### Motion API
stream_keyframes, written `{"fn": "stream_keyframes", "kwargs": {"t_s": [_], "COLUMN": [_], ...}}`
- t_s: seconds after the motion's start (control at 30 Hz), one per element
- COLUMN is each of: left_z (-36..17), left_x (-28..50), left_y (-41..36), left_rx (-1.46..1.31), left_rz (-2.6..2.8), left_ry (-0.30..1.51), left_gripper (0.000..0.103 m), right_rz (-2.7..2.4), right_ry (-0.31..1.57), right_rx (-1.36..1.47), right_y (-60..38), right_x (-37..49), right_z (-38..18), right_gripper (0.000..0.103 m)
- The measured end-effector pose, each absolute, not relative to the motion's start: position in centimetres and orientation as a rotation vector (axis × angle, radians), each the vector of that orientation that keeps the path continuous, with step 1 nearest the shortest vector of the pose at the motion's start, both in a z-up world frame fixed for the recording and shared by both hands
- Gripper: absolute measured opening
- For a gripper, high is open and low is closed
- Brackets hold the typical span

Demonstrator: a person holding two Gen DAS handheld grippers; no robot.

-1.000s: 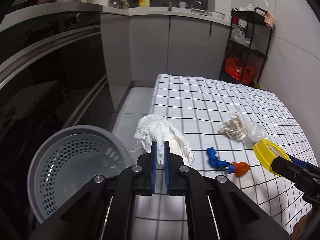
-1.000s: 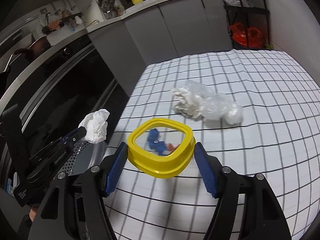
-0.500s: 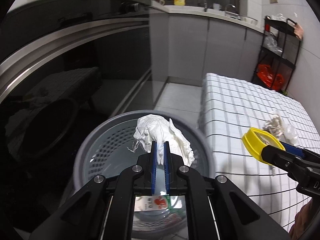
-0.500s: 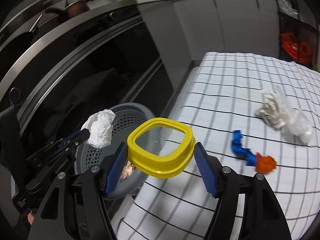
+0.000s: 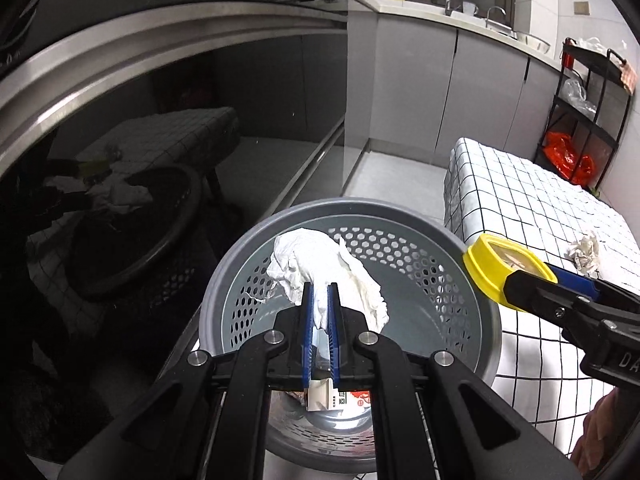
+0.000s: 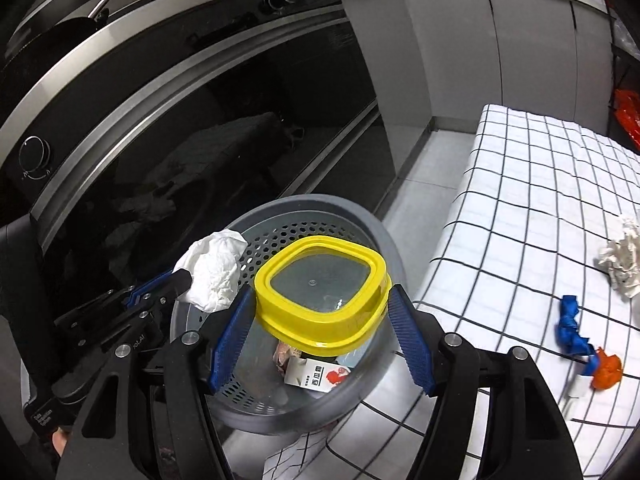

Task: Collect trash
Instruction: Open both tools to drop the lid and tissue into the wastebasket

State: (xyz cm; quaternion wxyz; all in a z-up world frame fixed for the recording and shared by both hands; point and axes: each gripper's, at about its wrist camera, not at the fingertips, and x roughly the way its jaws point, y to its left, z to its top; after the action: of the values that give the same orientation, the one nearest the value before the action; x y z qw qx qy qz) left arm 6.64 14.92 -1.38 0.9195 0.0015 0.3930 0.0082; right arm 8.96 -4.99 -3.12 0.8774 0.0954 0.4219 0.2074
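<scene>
My left gripper [image 5: 320, 300] is shut on a crumpled white tissue [image 5: 320, 272] and holds it over the grey perforated trash basket [image 5: 486, 320]. It also shows in the right wrist view [image 6: 182, 280] with the tissue [image 6: 214, 276]. My right gripper [image 6: 322, 312] is shut on a yellow-rimmed clear lid [image 6: 322, 300] above the basket's [image 6: 360, 220] rim; the lid shows in the left wrist view [image 5: 504, 264]. A small carton [image 6: 316, 374] lies in the basket's bottom.
A table with a checked cloth [image 6: 520, 208] stands right of the basket. On it lie a crumpled white wrapper [image 6: 622, 260] and blue [image 6: 570, 326] and orange scraps [image 6: 606, 370]. A dark glass oven front [image 6: 200, 140] is left. A black rack [image 5: 588, 92] stands at the back.
Both grippers have swung left from over the table to over the basket, carrying the tissue and the lid. The basket now sits right below them.
</scene>
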Motion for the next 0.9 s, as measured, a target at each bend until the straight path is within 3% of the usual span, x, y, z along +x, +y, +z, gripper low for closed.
{"fn": "stream_keyframes", "kwargs": {"t_s": [0.6,0.67,0.73,0.8,0.9], "left_z": [-2.9,-2.9,-2.8,-2.5,-2.3], "left_x": [7.5,7.6,7.5,7.3,7.2], "left_y": [17.0,17.2,17.4,17.5,17.5], "left_rx": [-0.036,-0.037,-0.040,-0.041,-0.045], "left_rz": [0.024,0.029,0.034,0.038,0.040], "left_ry": [0.884,0.883,0.877,0.863,0.854], "left_gripper": [0.011,0.017,0.033,0.040,0.044], "right_rz": [0.462,0.467,0.465,0.461,0.457], "right_ry": [0.913,0.914,0.908,0.905,0.901], "right_rx": [0.189,0.209,0.216,0.211,0.204], "right_y": [-2.3,-2.6,-2.8,-2.8,-2.7], "right_x": [10.3,10.4,10.3,10.2,10.0], "right_z": [-4.7,-4.6,-4.6,-4.6,-4.5], "right_gripper": [0.068,0.073,0.075,0.075,0.075]}}
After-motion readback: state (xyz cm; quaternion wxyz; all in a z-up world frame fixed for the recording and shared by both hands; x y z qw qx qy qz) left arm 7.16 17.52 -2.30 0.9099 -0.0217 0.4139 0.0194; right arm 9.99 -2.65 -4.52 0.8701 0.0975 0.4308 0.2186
